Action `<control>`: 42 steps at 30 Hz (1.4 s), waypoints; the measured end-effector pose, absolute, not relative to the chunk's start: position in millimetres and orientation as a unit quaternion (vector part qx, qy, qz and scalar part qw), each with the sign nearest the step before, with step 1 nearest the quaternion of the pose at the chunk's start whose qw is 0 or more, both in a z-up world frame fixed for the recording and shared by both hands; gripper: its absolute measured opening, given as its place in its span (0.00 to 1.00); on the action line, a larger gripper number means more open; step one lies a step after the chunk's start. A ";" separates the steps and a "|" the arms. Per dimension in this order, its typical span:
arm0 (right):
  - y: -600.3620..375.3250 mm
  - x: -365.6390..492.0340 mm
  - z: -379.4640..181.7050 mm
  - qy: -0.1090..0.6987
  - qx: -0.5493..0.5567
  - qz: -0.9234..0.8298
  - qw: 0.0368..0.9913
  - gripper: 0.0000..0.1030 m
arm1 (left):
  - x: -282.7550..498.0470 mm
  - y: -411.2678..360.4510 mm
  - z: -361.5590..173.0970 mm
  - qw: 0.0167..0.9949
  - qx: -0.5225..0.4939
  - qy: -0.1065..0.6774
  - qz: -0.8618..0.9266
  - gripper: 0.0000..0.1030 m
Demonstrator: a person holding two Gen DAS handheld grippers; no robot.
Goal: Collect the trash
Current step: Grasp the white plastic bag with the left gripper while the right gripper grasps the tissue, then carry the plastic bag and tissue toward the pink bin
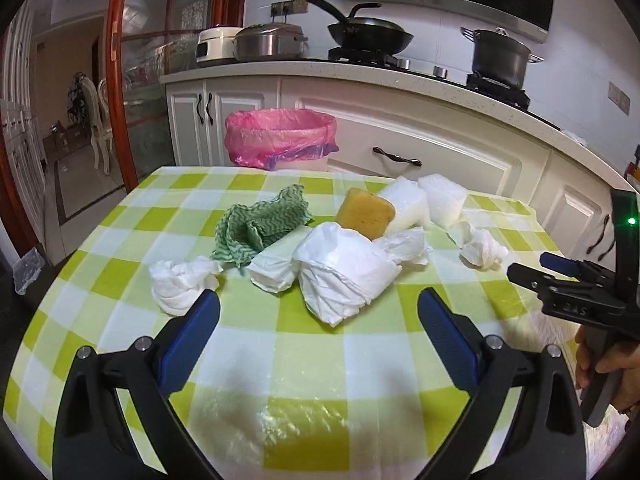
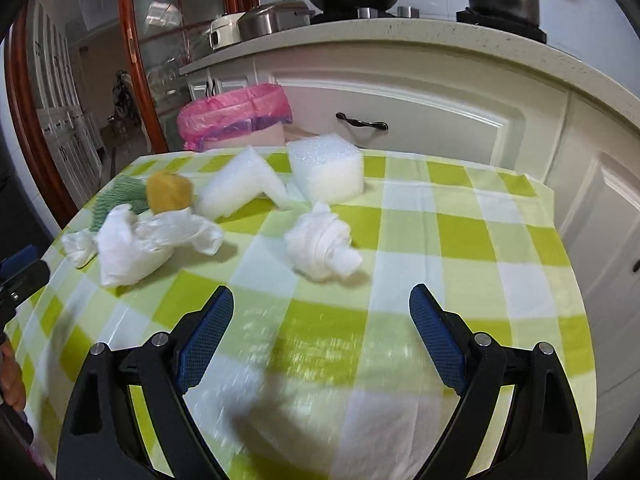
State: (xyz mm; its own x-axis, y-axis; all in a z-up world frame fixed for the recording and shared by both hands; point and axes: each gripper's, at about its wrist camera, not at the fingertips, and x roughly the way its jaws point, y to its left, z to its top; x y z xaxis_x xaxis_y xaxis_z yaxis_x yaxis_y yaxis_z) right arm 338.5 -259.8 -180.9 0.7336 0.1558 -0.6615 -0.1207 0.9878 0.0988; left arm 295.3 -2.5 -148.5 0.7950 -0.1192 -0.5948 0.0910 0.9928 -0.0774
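Note:
Trash lies on the green-checked table: a large white plastic bag wad, a crumpled tissue at left, a green wavy cloth, a yellow sponge, two white foam blocks and a tissue wad. My left gripper is open and empty, just short of the plastic wad. My right gripper is open and empty, just short of the tissue wad. A bin with a pink liner stands on the floor behind the table; it also shows in the right wrist view.
White kitchen cabinets and a counter with a wok, pots and a rice cooker stand behind the table. A red-framed glass door is at the left. The right gripper shows at the right edge of the left wrist view.

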 end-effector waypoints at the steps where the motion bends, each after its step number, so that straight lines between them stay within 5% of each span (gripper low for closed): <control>1: -259.3 346.2 -181.9 0.361 0.023 0.077 0.929 0.82 | 299.6 -2.1 -150.0 0.946 -0.025 0.319 -0.054 0.93; 14: -263.5 411.8 -199.4 0.395 0.026 0.094 0.913 0.75 | 365.9 -31.3 -174.3 0.929 -0.007 0.364 -0.067 0.84; 18: -265.1 415.6 -201.9 0.401 0.034 0.103 0.909 0.62 | 382.0 -44.5 -182.7 0.925 0.000 0.374 -0.067 0.82; 22: -266.7 415.4 -206.5 0.416 0.031 0.107 0.903 0.35 | 390.9 -53.5 -191.8 0.919 0.006 0.388 -0.073 0.64; 25: -271.0 404.2 -199.7 0.392 0.032 0.105 0.914 0.30 | 386.4 -56.2 -192.2 0.920 0.012 0.383 -0.079 0.49; 28: -274.3 391.5 -192.6 0.378 0.044 0.103 0.919 0.30 | 376.8 -52.6 -188.7 0.924 0.004 0.374 -0.084 0.39; 42: -247.2 306.7 -154.5 0.330 0.062 0.123 0.934 0.30 | 294.3 -24.7 -151.4 0.945 0.004 0.315 -0.088 0.35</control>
State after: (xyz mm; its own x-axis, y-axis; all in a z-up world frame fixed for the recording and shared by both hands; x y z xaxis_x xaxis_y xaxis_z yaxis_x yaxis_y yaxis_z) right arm 306.7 -247.2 -154.5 0.7519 0.2717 -0.6007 -0.1895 0.9618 0.1978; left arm 294.3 -24.7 -151.4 0.7859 -0.1635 -0.5964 0.1688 0.9845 -0.0475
